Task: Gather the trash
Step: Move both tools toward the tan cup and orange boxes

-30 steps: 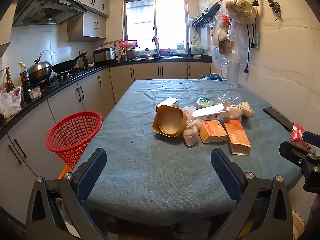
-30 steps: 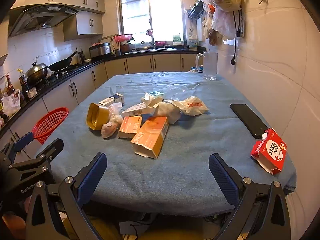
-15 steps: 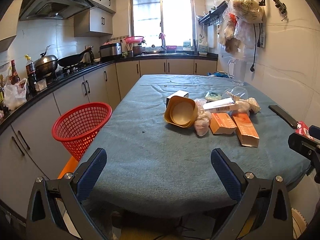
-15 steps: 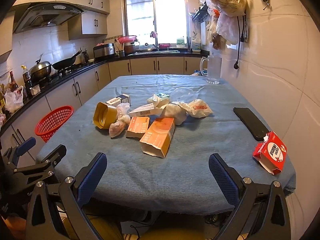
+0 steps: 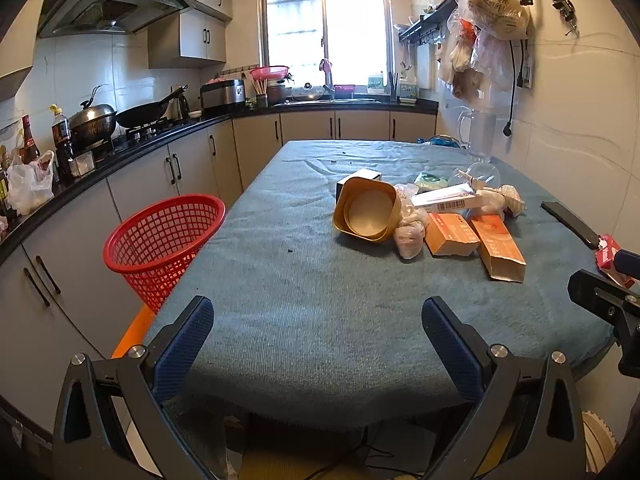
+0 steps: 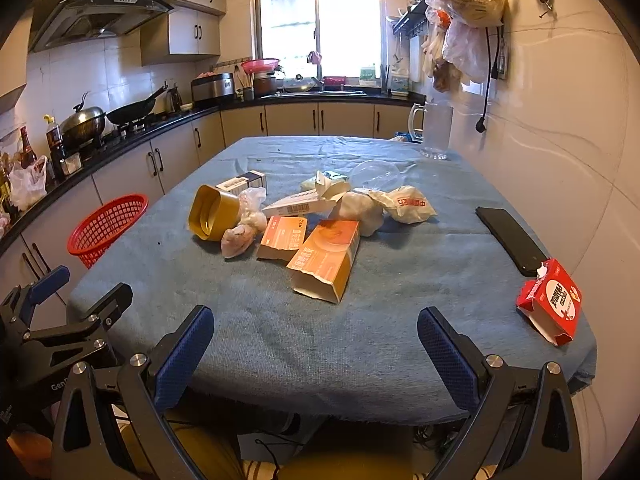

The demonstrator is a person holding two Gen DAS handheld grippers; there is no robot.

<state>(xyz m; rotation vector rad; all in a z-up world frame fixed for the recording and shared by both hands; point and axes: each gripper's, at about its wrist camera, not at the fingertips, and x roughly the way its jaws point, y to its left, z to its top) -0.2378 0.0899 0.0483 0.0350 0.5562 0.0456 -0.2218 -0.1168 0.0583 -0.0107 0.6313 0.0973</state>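
Hanging off table's [image 5: 304,320] left edge: one red basket [image 5: 162,240]. Left gripper [image 5: 316,332] at near edge, jaws spread wide, holding nothing. Mid-table trash heap: one yellow tub [image 6: 212,216] on its side, two orange cartons [image 6: 326,258], one white box [image 6: 298,206], crumpled bags, count unclear where overlapped. Right gripper [image 6: 316,340] likewise wide open, nothing held. Along right edge: one black phone [image 6: 510,238]; at near right corner, one red box [image 6: 554,300].

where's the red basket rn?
Red basket sits off the table's left edge, beside the lower cabinets; in the right wrist view it shows at left, empty as far as visible.
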